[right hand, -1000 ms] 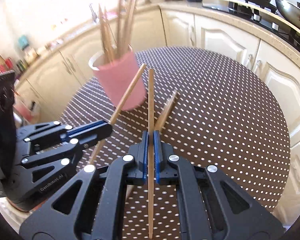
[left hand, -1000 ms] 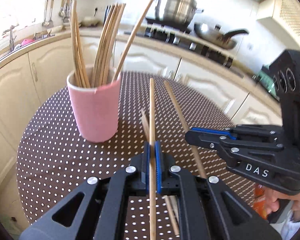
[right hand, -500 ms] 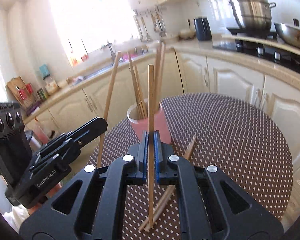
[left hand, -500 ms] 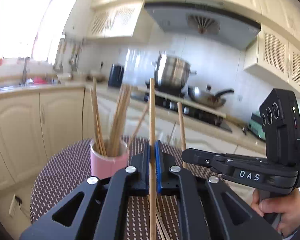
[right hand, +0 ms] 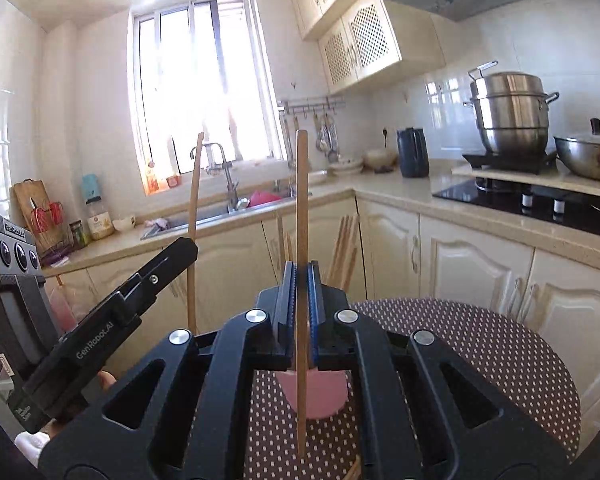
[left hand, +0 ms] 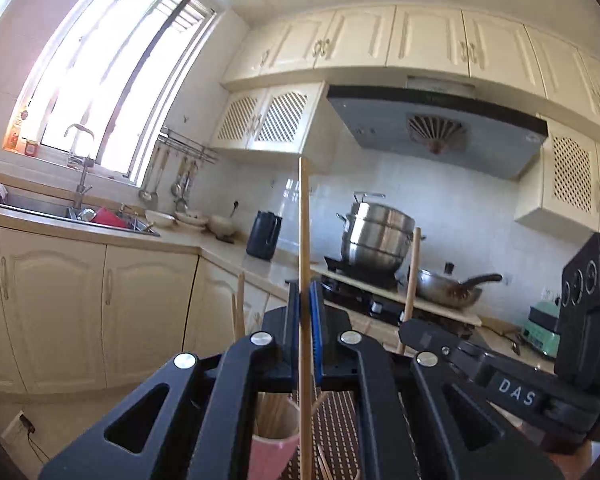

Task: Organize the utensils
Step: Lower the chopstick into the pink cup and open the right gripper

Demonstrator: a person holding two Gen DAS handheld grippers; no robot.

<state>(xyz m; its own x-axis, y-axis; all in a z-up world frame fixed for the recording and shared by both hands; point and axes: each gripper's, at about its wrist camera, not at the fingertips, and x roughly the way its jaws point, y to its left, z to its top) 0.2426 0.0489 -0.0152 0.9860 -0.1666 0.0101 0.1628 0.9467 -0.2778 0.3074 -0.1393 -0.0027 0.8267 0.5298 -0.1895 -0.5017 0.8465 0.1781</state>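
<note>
Two chopsticks are carried upright, one in each tool: the left gripper [left hand: 306, 344] is pressed together on one chopstick [left hand: 305, 248], and the right gripper [right hand: 300, 312] is pinching a second chopstick [right hand: 301, 216] in the same way, each stick clamped partway along its length so that a long end hangs free below the jaws, presumably so that it can be lowered end-first into a holder. The pink cup [right hand: 324, 394] is set on the dotted round table [right hand: 480, 344], just below and beyond the fingers, and is already filled with a bundle of chopsticks [right hand: 346, 248] leaning outward; roughly six or seven tips can be made out, though an exact count is not possible. More loose chopsticks [left hand: 324, 466] are left lying on the tablecloth near the cup, at least two, partly hidden. One cup, two grippers and two held sticks are counted, and the sorting is judged unfinished
</note>
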